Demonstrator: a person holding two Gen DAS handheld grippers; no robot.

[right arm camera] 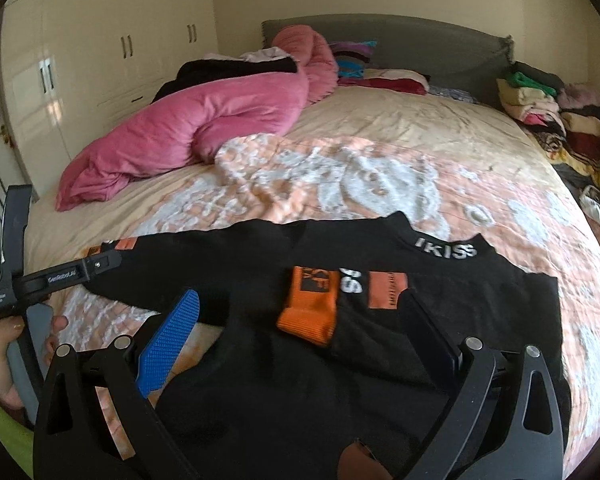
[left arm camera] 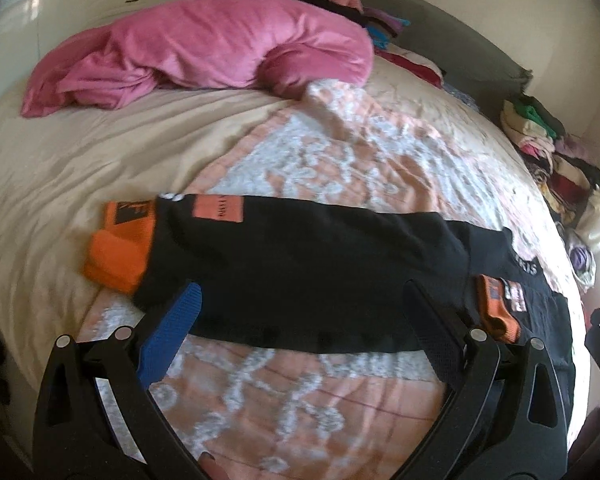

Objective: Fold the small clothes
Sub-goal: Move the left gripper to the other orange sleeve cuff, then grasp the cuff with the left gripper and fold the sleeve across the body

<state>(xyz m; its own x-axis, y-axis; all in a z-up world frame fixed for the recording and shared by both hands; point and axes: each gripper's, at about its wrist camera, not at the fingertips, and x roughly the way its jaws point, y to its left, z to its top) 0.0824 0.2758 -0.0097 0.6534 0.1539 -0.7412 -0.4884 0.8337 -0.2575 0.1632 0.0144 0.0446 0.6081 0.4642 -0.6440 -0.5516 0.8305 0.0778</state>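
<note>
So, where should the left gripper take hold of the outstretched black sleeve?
Grip the orange cuff at the end of the outstretched sleeve, coming from the left. It lies flat on the bedspread, clear of the folded body, so the open left gripper can pinch it.

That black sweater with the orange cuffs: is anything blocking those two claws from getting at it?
Nothing visible. The black sweater lies flat on the bedspread, with the open left gripper and open right gripper right at its near edge. The pink blanket lies well behind.
</note>
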